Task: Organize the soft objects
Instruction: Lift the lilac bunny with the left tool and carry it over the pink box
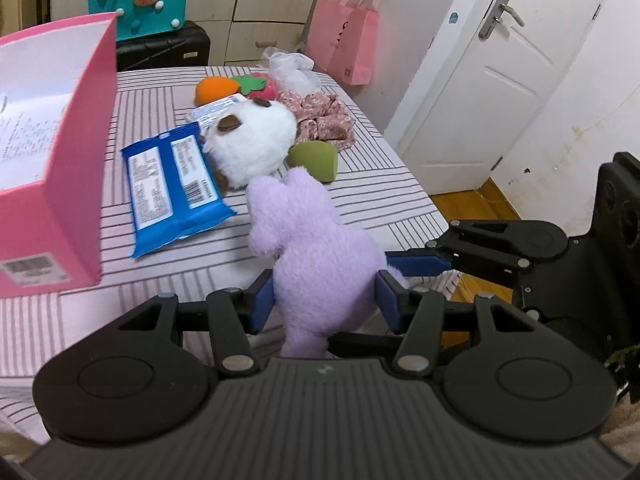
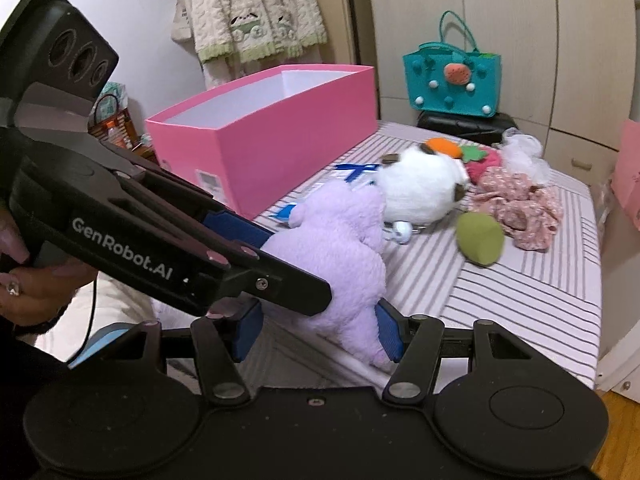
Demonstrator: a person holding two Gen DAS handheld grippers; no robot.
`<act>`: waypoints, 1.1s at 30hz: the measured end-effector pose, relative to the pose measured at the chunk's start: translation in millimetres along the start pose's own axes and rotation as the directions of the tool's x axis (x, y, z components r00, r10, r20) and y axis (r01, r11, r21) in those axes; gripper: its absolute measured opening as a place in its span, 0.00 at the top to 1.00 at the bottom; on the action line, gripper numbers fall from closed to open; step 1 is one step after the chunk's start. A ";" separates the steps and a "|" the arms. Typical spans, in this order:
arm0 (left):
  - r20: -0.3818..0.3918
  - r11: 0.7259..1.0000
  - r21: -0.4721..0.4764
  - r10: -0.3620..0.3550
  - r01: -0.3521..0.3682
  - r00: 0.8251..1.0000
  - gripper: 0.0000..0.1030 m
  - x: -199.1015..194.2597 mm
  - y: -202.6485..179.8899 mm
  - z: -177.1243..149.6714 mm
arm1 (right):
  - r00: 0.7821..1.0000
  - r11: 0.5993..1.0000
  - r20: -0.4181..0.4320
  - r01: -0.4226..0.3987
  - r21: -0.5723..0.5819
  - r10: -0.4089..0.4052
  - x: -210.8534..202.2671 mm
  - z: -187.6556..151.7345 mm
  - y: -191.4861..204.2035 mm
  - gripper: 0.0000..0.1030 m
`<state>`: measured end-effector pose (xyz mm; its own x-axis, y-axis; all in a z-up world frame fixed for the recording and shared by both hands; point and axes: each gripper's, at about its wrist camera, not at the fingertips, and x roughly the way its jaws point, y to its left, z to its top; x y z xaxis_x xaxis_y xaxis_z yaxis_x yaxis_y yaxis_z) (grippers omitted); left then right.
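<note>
Room lit evenly and fairly bright, soft indoor light, source not visible. No hard shadows; faint soft shade under the pink box on the striped tablecloth. Slight pink-magenta colour cast on whites. Strong fisheye bending: door and wardrobe lines curve, corners vignetted black. Mild blur and softness toward edges; lettering on box wall smeared. Matte black gripper bodies nearest each lens show small dull highlights, no glare.

the pink box stands open-topped at the bench's left; the blue packet and white plush crowd the middle; the striped near right corner lies bare.
</note>
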<state>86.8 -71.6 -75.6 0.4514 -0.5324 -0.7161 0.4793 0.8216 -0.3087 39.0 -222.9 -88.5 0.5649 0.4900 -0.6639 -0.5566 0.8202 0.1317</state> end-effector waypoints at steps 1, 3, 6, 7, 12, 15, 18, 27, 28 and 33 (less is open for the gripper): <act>-0.003 1.000 0.000 0.000 0.000 1.000 0.49 -4.5 1.3 -0.4 | 1.000 1.000 -0.006 -0.007 0.001 0.007 -0.8 3.0 3.9 0.37; -0.008 1.000 -0.001 0.001 -0.001 1.000 0.49 -14.7 3.5 -1.6 | 1.000 1.000 -0.018 -0.020 0.001 0.020 -2.2 7.7 10.6 0.37; -0.018 1.000 -0.006 0.008 -0.008 1.000 0.49 -29.7 6.7 -1.4 | 0.999 0.999 -0.036 -0.040 0.004 0.040 -3.7 17.1 21.3 0.37; -0.020 1.000 -0.006 0.011 -0.011 1.000 0.49 -35.2 7.6 -1.1 | 0.998 0.999 -0.040 -0.044 -0.003 0.044 -4.5 20.7 26.3 0.37; -0.018 1.000 0.015 0.016 -0.016 1.000 0.49 -62.8 13.0 0.5 | 0.998 0.997 -0.045 -0.053 -0.059 0.050 -10.3 36.8 51.2 0.37; 0.002 1.000 0.018 0.019 -0.019 1.000 0.49 -79.3 20.0 2.4 | 0.998 0.994 -0.036 -0.055 -0.092 0.052 -11.3 47.8 63.2 0.37; 0.023 0.999 0.015 0.033 -0.033 0.999 0.49 -93.2 29.7 5.3 | 0.998 0.991 -0.027 -0.059 -0.122 0.056 -6.3 61.7 73.5 0.37; 0.082 0.998 -0.043 0.052 -0.048 0.995 0.49 -129.0 81.5 22.6 | 0.996 0.979 -0.017 -0.088 -0.185 0.087 20.6 111.4 98.8 0.37; 0.089 0.998 -0.044 0.055 -0.051 0.995 0.49 -132.1 86.7 25.2 | 0.996 0.977 -0.014 -0.088 -0.197 0.087 24.3 118.2 102.3 0.37; 0.089 0.996 -0.045 0.082 -0.078 0.993 0.49 -139.9 112.1 44.5 | 0.995 0.969 -0.014 -0.095 -0.226 0.094 45.2 147.6 109.1 0.37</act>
<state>110.9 85.8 17.8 0.5542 -0.4795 -0.6805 0.4080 0.8690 -0.2800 93.7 -67.7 4.6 0.5015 0.5609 -0.6586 -0.7309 0.6820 0.0242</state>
